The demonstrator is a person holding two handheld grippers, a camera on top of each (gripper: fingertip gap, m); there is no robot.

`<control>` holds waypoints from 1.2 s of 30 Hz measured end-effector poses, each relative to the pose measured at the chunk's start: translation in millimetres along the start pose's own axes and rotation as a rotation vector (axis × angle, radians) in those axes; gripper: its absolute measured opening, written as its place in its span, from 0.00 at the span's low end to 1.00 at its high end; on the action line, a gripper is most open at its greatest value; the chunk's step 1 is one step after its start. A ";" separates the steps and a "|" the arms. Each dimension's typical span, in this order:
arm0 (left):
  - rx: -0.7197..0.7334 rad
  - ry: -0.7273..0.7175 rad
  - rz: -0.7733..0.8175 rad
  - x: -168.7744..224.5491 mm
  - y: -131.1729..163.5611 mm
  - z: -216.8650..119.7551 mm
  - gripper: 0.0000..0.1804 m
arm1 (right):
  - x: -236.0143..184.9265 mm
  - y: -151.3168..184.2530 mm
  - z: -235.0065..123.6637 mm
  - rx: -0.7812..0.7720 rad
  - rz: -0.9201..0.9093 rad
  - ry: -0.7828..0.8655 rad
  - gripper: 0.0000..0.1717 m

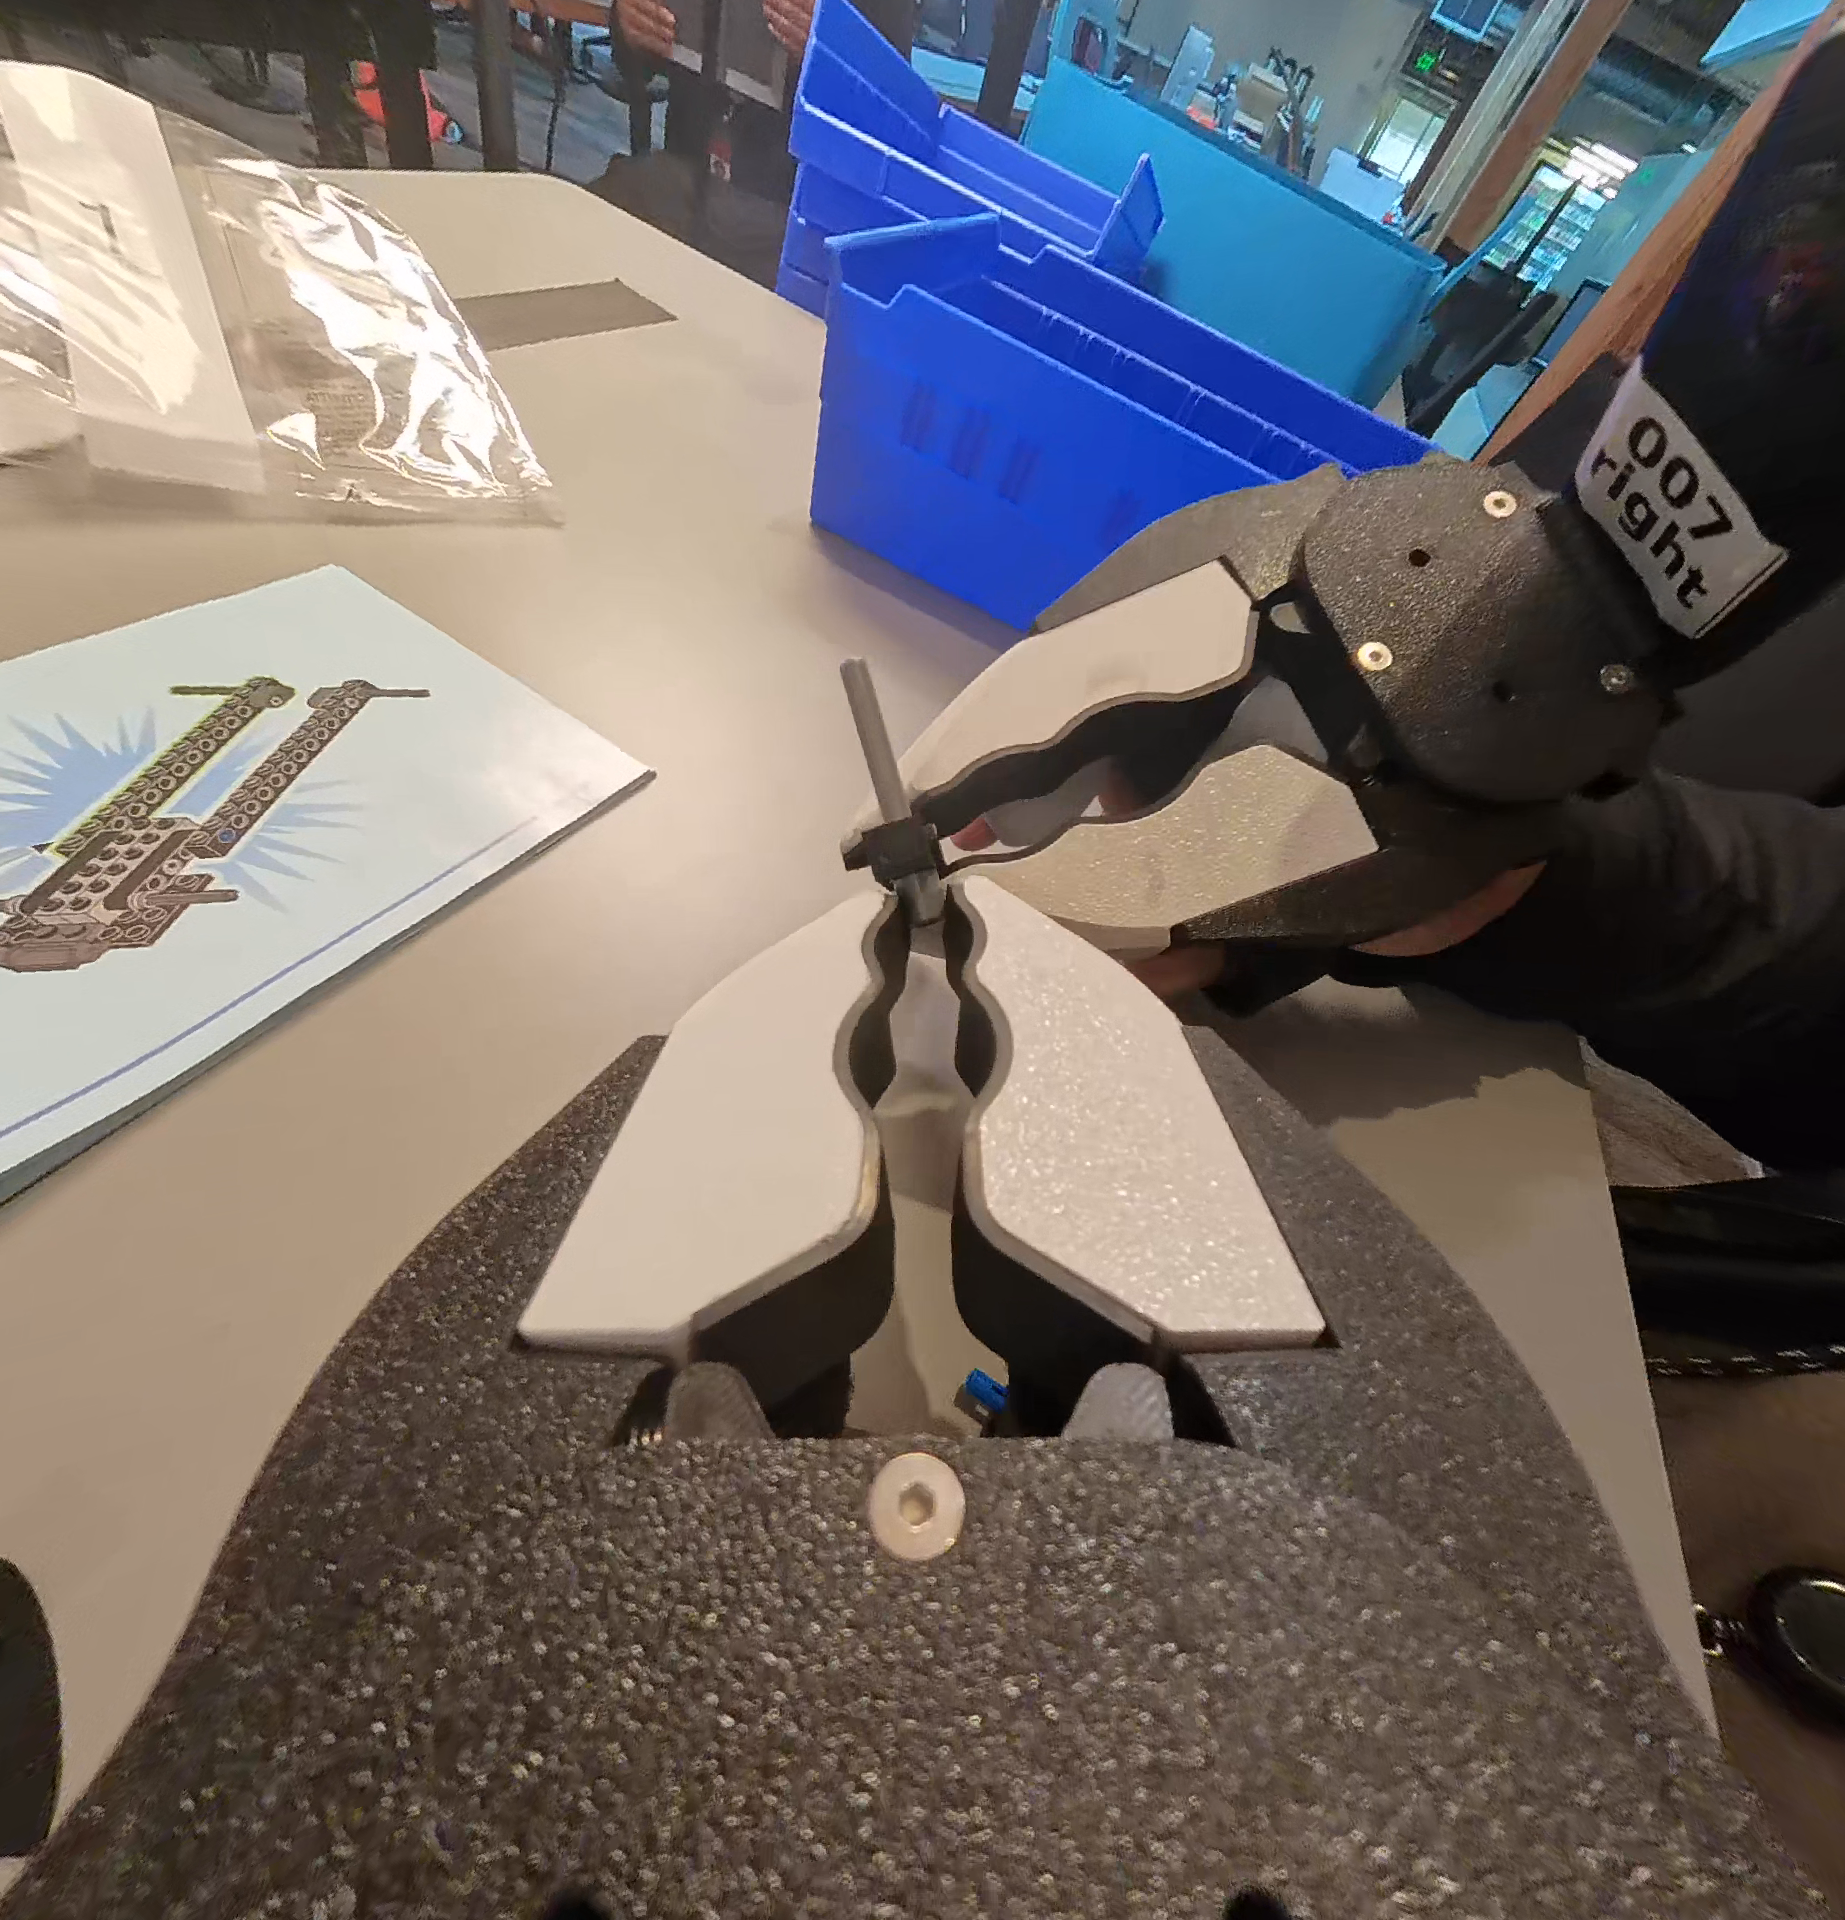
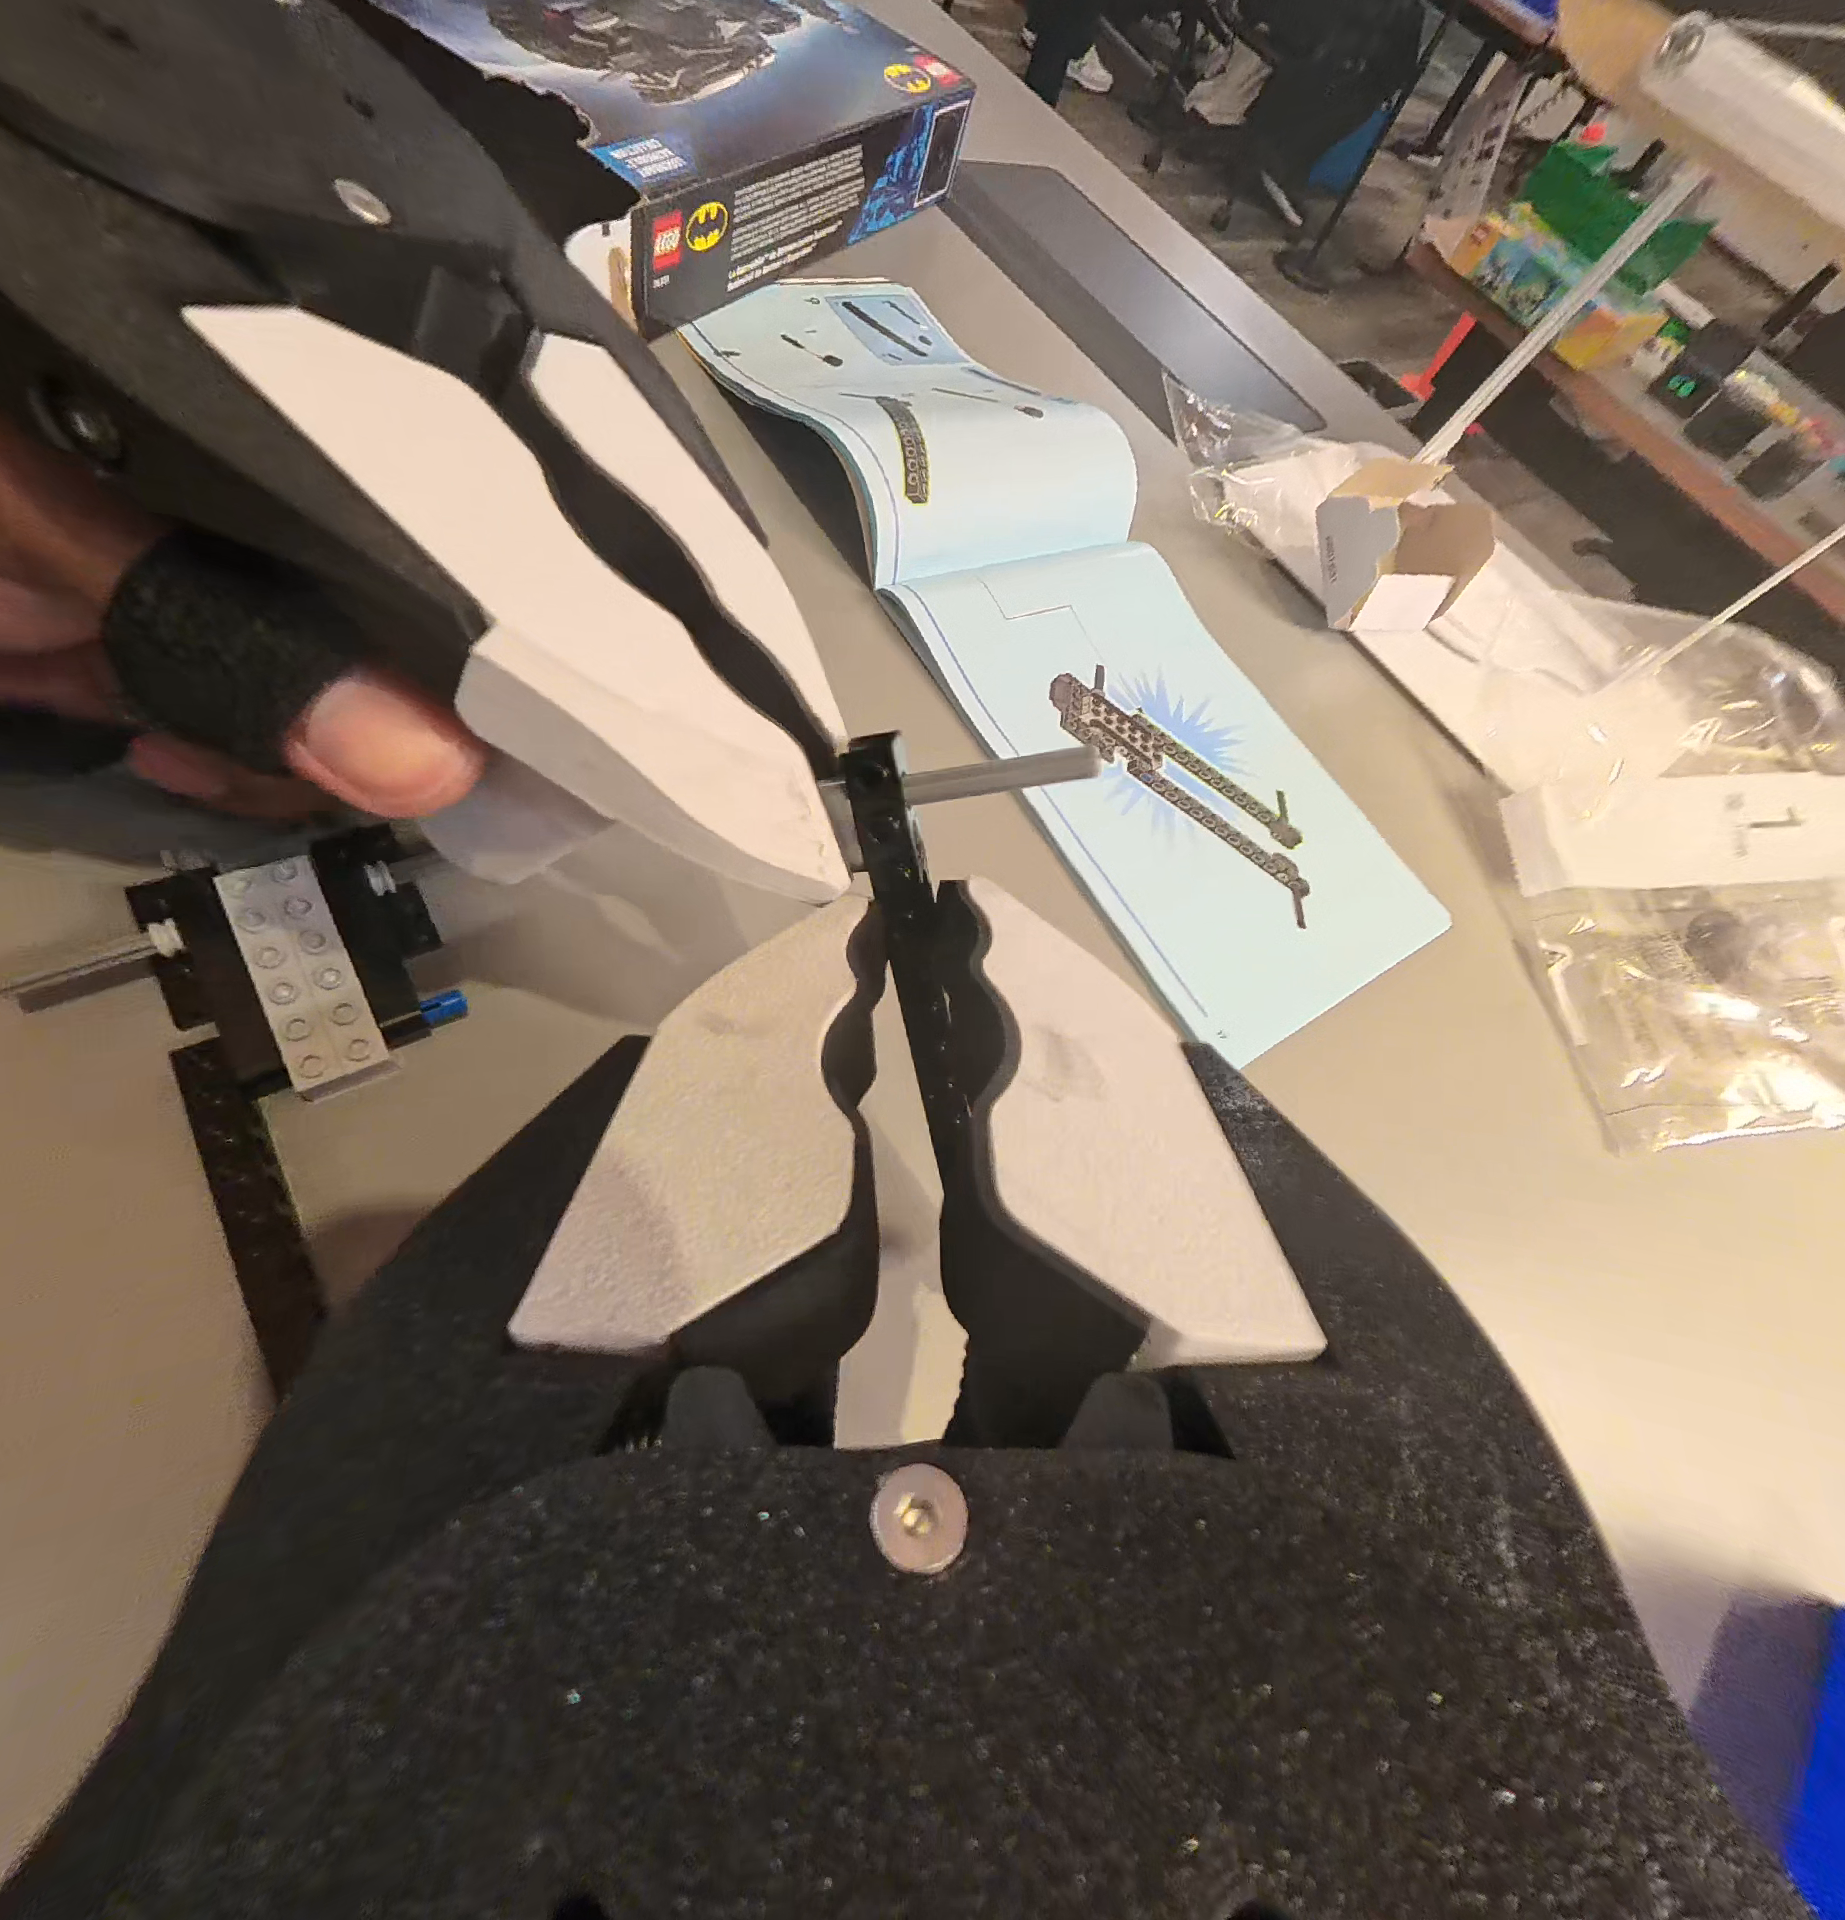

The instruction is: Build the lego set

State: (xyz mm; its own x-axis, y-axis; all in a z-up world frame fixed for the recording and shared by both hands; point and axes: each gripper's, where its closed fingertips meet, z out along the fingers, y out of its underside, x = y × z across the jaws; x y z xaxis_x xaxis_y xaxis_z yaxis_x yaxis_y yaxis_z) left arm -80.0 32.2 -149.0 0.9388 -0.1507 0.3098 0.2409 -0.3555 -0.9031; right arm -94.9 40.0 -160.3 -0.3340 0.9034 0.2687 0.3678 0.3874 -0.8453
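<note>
Left wrist view: the left gripper reaches forward over a pale grey bench, its two white fingers drawn close and clamped on the lower end of a grey axle rod. The rod stands nearly upright, leaning a little to the left, above the fingertips. It passes through the end hole of a black beam, which the right gripper brings in from the right side and pinches between its own fingers. A gloved hand holds that right gripper.

In the right wrist view, the black beam runs lengthwise between the right gripper's fingers, gripped along its sides, its far end sticking out past the tips. The grey rod pokes out sideways to the right of the beam's end hole. The left gripper comes in from the upper left and meets the beam on the rod's other end.

An open instruction booklet with pale blue pages lies on the bench to the left. Clear plastic bags lie beyond it. Blue bins stand behind the grippers. In the right wrist view a partly built brick assembly of black and grey pieces rests on the bench at left, and a dark toy box lies at the far end.
</note>
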 end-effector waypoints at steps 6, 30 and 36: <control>-0.019 0.060 -0.054 -0.1 2.2 -3.4 0.04 | -2.1 -1.0 1.8 0.023 -0.065 0.012 0.05; -0.048 -0.027 -0.014 -9.4 4.7 -3.6 0.04 | -0.6 0.8 11.1 0.075 0.087 -0.002 0.06; -0.091 -0.148 0.191 -11.2 2.6 -3.4 0.04 | 0.6 -0.9 11.7 0.085 0.185 -0.042 0.06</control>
State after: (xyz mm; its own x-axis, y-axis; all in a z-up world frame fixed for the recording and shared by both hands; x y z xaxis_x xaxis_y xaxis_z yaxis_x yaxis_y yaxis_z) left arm -90.8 29.8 -153.8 0.9925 -0.0892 0.0836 0.0391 -0.4162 -0.9084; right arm -105.6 38.0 -164.8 -0.3039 0.9487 0.0874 0.3526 0.1973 -0.9148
